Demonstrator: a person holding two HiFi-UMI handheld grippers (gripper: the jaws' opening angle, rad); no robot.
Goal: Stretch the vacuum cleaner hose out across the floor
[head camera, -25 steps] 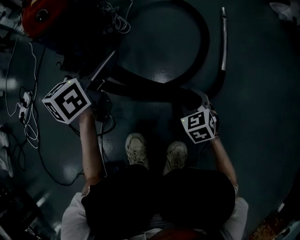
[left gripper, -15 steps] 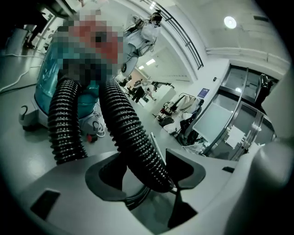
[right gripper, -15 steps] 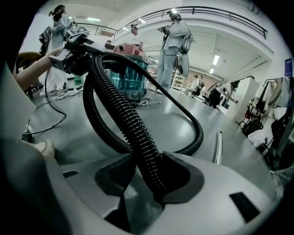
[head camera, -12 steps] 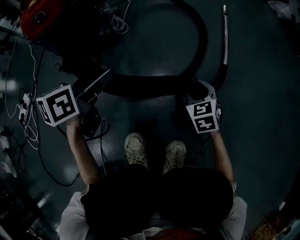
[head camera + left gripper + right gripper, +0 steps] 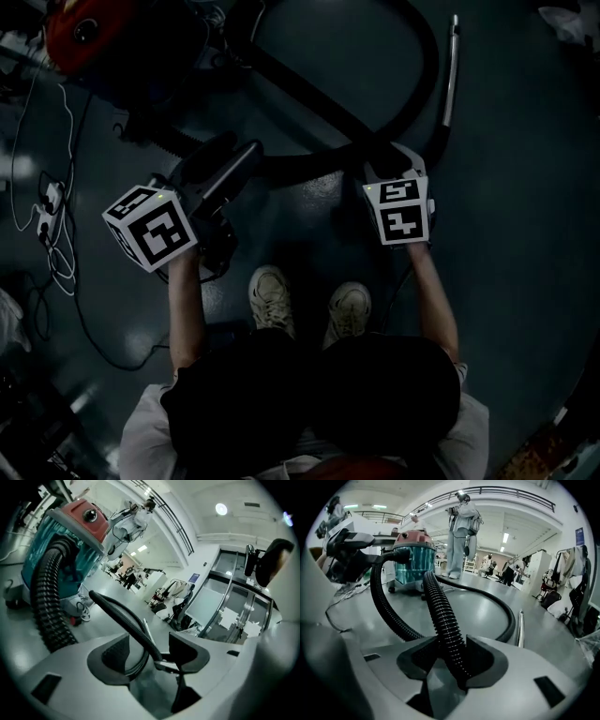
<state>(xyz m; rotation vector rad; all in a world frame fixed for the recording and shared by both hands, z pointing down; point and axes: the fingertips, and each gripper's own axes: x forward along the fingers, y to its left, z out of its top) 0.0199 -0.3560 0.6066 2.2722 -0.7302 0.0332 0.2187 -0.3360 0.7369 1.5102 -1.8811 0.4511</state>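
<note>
The black ribbed hose runs from the red-topped vacuum cleaner diagonally down to my right gripper. From there it loops round to the metal tube lying on the floor. In the right gripper view the jaws of the right gripper are shut on the hose, with the vacuum cleaner behind. My left gripper points toward the hose. Its jaws stand open with only floor between them. A thick stretch of hose passes to their left.
White cables and a power strip lie on the dark floor at the left. More cable sits by the vacuum. The person's shoes stand just behind the grippers. A person in light clothes stands beyond the vacuum.
The right gripper has moved away from the feet with the hose, whose near stretch now runs diagonally instead of level. The loop is wider. The left gripper swung left, then back right and forward.
</note>
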